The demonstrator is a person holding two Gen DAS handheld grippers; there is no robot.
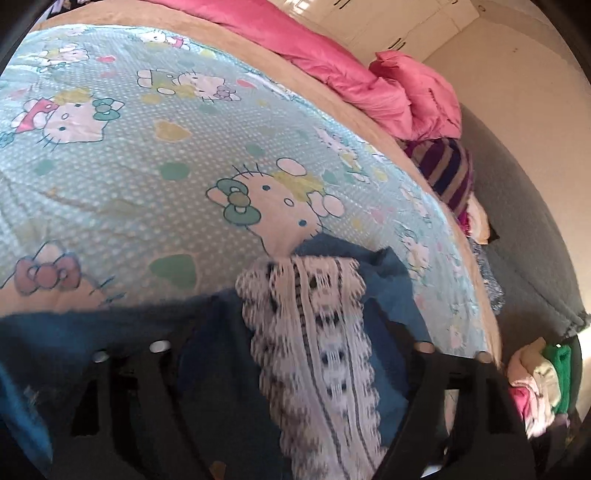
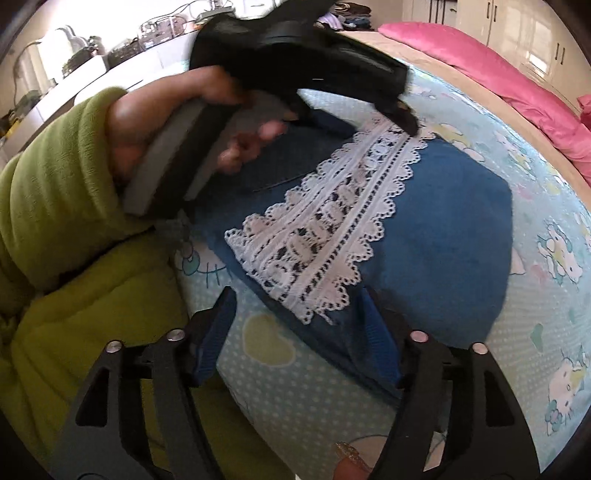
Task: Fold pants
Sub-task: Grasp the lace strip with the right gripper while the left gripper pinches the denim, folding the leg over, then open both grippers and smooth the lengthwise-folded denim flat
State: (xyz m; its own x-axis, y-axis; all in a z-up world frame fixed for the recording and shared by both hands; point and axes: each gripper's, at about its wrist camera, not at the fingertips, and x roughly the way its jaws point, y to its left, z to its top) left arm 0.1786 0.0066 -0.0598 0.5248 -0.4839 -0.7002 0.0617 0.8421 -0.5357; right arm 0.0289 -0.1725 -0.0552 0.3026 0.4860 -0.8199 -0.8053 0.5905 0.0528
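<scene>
The blue pants (image 2: 443, 229) lie folded on the light blue cartoon bedspread (image 2: 554, 184), with a white lace trim (image 2: 332, 221) running across them. My right gripper (image 2: 299, 314) is open, its blue-padded fingers (image 2: 218, 332) low over the near end of the lace, holding nothing. My left gripper (image 2: 406, 118) reaches in from the upper left, its tips on the far end of the lace. In the left wrist view the lace (image 1: 317, 350) and blue cloth (image 1: 388, 266) lie between the left gripper's (image 1: 295, 295) spread fingers; I cannot tell if it grips them.
A pink quilt (image 1: 332, 66) lies along the bed's far edge. A striped cloth (image 1: 447, 173) and a pile of clothes (image 1: 539, 384) lie beside the bed. The person's green sleeve (image 2: 55, 184) is at the left. White cupboards (image 2: 517, 29) stand behind the bed.
</scene>
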